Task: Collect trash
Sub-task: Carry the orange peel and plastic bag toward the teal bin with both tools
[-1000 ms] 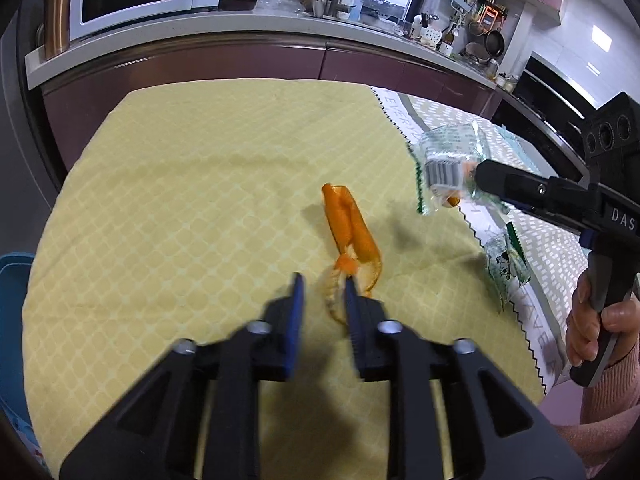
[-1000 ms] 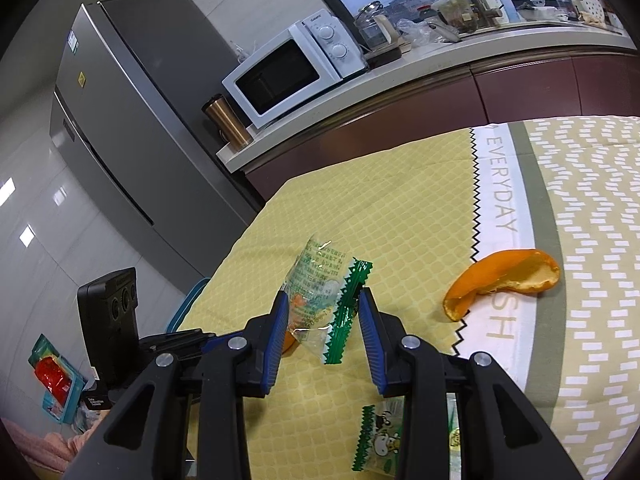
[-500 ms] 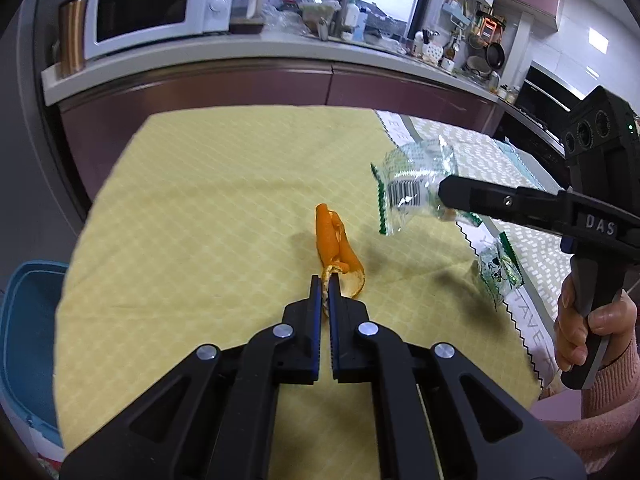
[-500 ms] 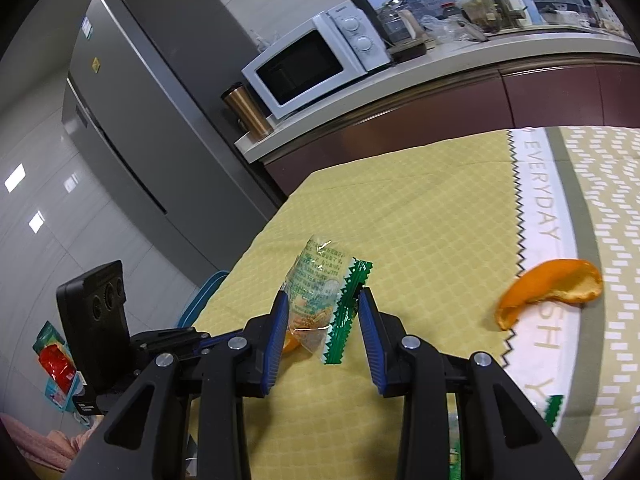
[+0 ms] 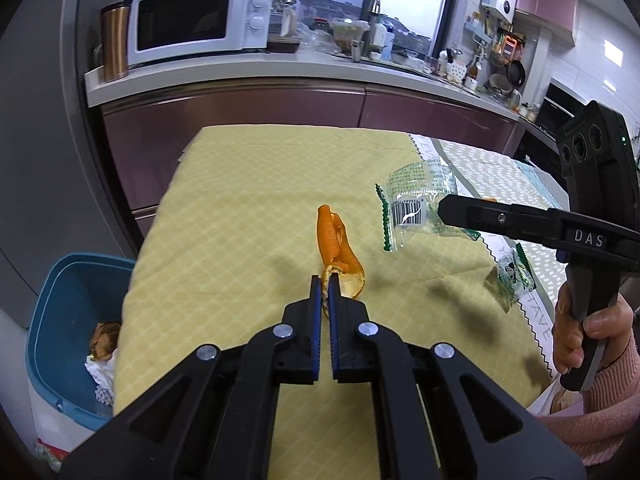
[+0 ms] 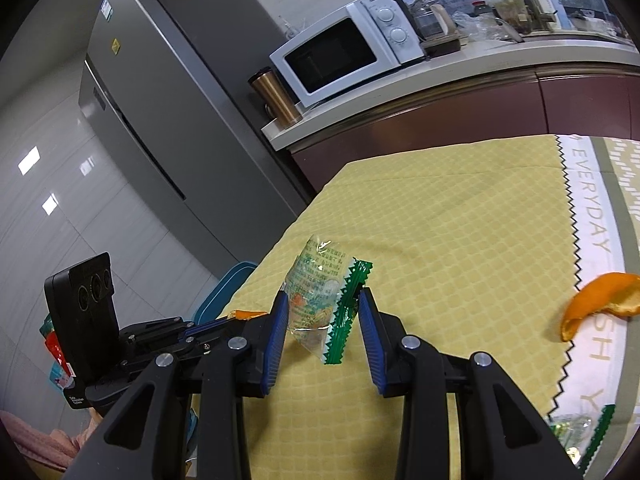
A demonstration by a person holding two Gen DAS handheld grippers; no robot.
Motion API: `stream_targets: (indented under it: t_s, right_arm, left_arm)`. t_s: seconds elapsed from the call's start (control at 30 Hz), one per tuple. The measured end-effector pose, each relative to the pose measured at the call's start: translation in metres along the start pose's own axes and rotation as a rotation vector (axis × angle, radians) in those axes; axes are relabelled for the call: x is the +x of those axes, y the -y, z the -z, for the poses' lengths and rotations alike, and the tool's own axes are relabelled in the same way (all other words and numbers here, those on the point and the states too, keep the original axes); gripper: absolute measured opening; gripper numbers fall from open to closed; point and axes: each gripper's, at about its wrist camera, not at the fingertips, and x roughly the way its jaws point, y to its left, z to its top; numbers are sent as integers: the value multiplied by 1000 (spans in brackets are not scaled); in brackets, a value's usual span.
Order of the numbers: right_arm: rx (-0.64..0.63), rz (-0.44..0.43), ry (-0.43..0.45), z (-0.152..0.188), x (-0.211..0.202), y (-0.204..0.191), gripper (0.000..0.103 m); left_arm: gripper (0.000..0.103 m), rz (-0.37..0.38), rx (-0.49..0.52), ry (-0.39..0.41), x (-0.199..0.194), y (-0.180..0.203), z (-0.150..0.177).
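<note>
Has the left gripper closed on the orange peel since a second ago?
Yes. The left gripper has shut on the near end of the orange peel and lifted back from the yellow tablecloth, the blue bin now in view.

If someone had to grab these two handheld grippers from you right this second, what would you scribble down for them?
Left gripper: shut on the orange peel strip, pinching its near end; the rest looks to lie on the yellow tablecloth.
Right gripper: holds the clear green-edged wrapper above the cloth; jaws look wide, so the grip may be loose.
Blue bin: on the floor off the table's left edge, some trash already inside.
Left to collect: a second orange peel on the white band and a small crumpled wrapper near the right edge.
Next: probably drop both held pieces in the bin.
</note>
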Motion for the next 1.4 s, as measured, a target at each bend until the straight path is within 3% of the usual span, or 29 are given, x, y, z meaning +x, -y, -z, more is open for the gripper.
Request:
stream_targets:
  t_s: [1.4]
  right_arm:
    - [-125, -133, -98, 1, 69, -79, 34]
  left_arm:
    - [4, -185, -147, 102, -78, -98, 17]
